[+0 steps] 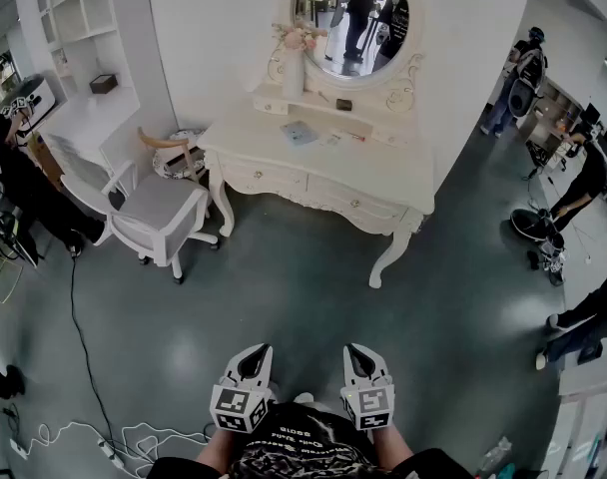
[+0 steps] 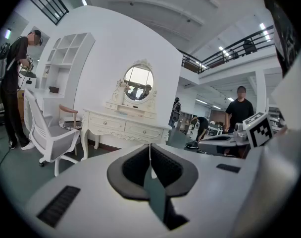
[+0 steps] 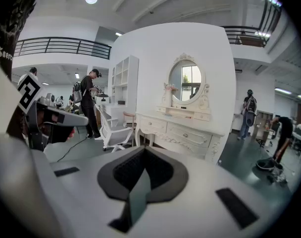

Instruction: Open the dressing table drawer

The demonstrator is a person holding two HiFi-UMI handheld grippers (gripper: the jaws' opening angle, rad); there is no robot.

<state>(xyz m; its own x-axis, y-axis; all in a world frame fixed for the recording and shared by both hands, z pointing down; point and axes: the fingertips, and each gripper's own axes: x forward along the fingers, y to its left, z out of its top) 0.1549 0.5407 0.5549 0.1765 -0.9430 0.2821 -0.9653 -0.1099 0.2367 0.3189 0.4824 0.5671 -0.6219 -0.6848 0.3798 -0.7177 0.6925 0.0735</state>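
1. Location of the work: the cream-white carved dressing table point(image 1: 403, 171) with curved legs and an oval mirror point(image 1: 355, 18) stands against the white wall, across the grey floor and well apart from both grippers. Two drawer fronts sit side by side under its top: the left drawer point(image 1: 259, 178) and the right drawer point(image 1: 358, 205).
2. The left gripper point(image 1: 254, 360) has its claw pressed together, with nothing between the pads.
3. The right gripper point(image 1: 359, 359) likewise has its claw pressed together and holds nothing.
4. Handling, as a judgement: each drawer front looks like rigid painted wood and should slide rather than flex. The table stands on slender legs and may shift under a sharp tug.
5. Grip point: take the small round knob point(image 1: 356, 204) at the middle of the chosen front. It looks smooth and may slip, so pinch it squarely and pull straight out, level.
6. Markings: no brand or label is legible on the table. The grippers' cubes carry black-and-white square markers only. Lettering on the person's dark garment point(image 1: 303, 447) is too small to read.
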